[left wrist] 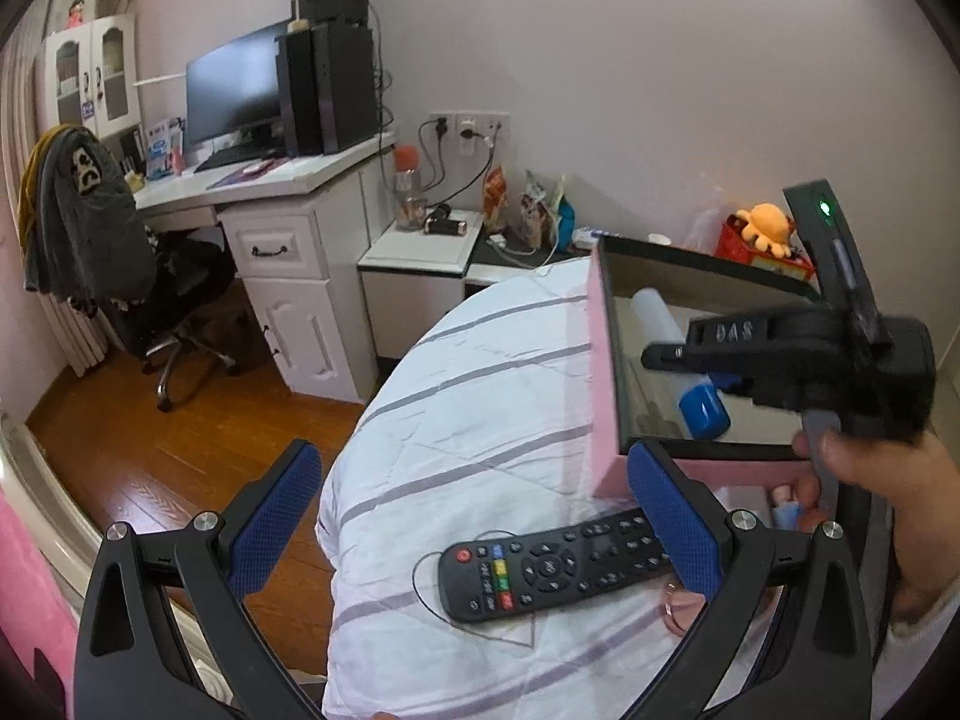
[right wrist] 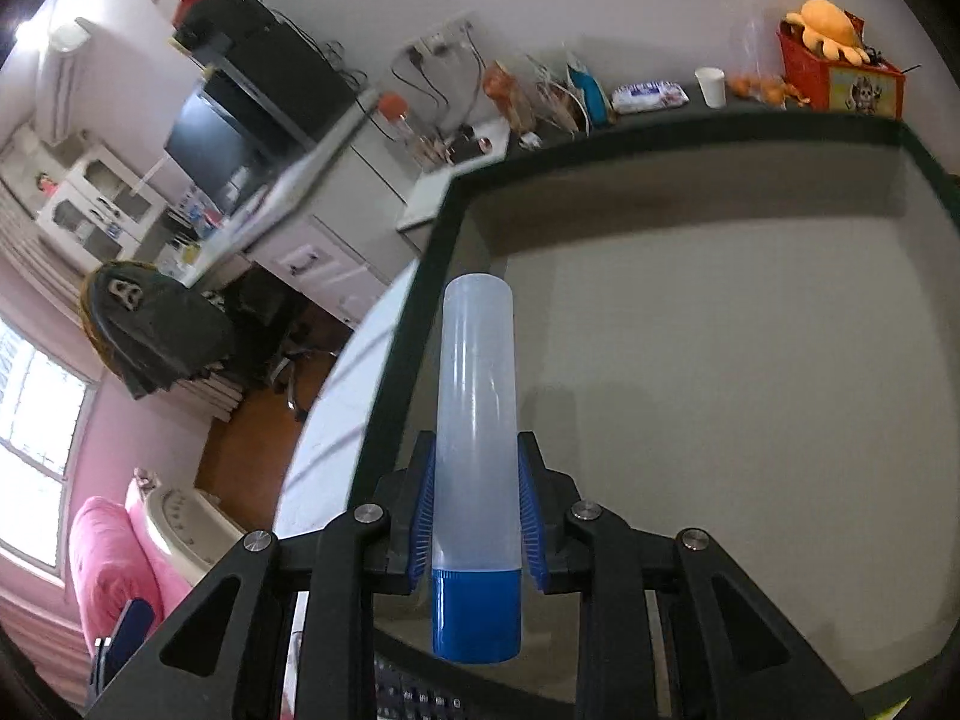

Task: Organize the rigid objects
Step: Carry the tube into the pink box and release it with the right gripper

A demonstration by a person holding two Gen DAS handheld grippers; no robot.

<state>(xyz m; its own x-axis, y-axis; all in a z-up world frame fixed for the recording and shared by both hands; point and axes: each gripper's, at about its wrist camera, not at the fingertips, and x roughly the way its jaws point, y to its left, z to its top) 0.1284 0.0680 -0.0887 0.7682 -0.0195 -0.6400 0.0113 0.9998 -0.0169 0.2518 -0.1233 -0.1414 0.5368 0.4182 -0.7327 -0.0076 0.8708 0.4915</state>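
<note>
Here the right tool [right wrist: 475, 516] is clenched on a bottle [right wrist: 477, 408], gripped low on its translucent body just above the blue cap, and is held over the inside of the box [right wrist: 720, 360]. Because the grip sits near one end, the long free end could swing or slip as the pads part, and the bottle could roll across the bare box floor once let go. The left tool [left wrist: 474, 528] is spread wide with nothing between its pads, just above the remote [left wrist: 552, 567] lying on the bed [left wrist: 480, 372] beside the box's pink wall. The remote could be nudged off the rounded bed edge by a careless descent.
</note>
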